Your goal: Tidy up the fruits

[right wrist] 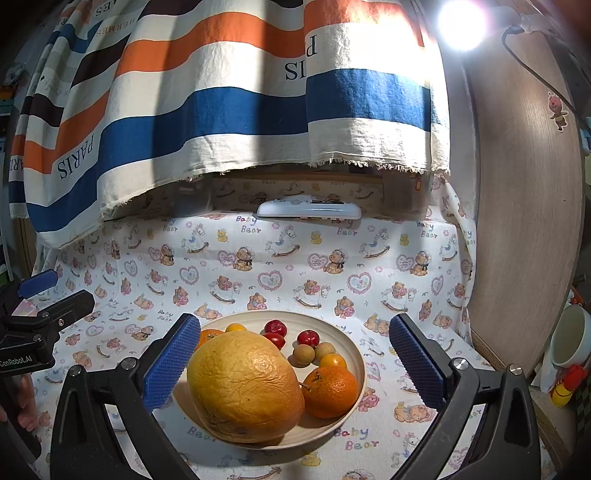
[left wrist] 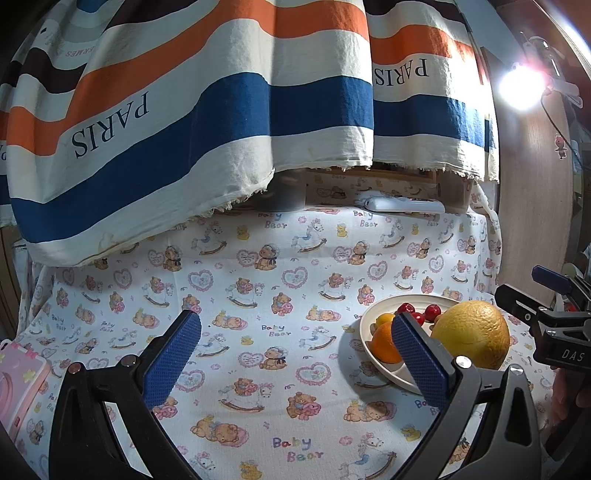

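A cream plate (right wrist: 347, 354) rests on the bear-print cloth and holds a big yellow pomelo (right wrist: 243, 384), two oranges (right wrist: 330, 391), small red fruits (right wrist: 275, 328), brown longans (right wrist: 303, 355) and small yellow-orange fruits (right wrist: 235, 327). My right gripper (right wrist: 295, 369) is open, its blue pads on either side of the plate, nothing held. In the left wrist view the same plate (left wrist: 369, 325) with the pomelo (left wrist: 471, 334) lies at the right. My left gripper (left wrist: 295, 358) is open and empty over bare cloth, left of the plate. The right gripper (left wrist: 554, 295) shows at that view's right edge.
A striped PARIS cloth (left wrist: 221, 110) hangs over the back. A white remote (right wrist: 308, 210) lies at the far edge beneath it. A pink case (left wrist: 18, 384) sits at the left, a wooden panel (right wrist: 524, 221) and a white cup (right wrist: 570, 336) at the right. A bright lamp (right wrist: 461, 24) glares above.
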{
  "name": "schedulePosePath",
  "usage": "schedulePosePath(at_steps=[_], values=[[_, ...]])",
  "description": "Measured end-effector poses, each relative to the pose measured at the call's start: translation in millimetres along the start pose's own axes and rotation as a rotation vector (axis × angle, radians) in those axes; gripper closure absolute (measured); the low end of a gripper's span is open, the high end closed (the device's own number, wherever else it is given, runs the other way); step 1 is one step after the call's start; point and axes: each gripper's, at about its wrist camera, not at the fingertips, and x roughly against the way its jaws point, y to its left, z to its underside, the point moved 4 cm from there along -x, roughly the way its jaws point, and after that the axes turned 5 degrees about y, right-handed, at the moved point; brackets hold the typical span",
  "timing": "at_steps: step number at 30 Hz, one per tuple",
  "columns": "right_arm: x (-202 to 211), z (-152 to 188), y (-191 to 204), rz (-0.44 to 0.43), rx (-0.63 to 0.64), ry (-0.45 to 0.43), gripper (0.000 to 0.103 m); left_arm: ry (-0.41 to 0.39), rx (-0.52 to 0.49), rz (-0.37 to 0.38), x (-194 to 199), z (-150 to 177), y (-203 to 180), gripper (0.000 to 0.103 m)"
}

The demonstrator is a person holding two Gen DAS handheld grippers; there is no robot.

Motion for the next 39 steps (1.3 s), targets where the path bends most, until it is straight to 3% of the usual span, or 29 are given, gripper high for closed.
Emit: schedulePosePath(at_steps=[39], values=[[-2.4,0.1,-0.3,0.001,0.004,0.009,0.0,0.001,0.001,0.001,-0.1,0.1,1.0,0.001]])
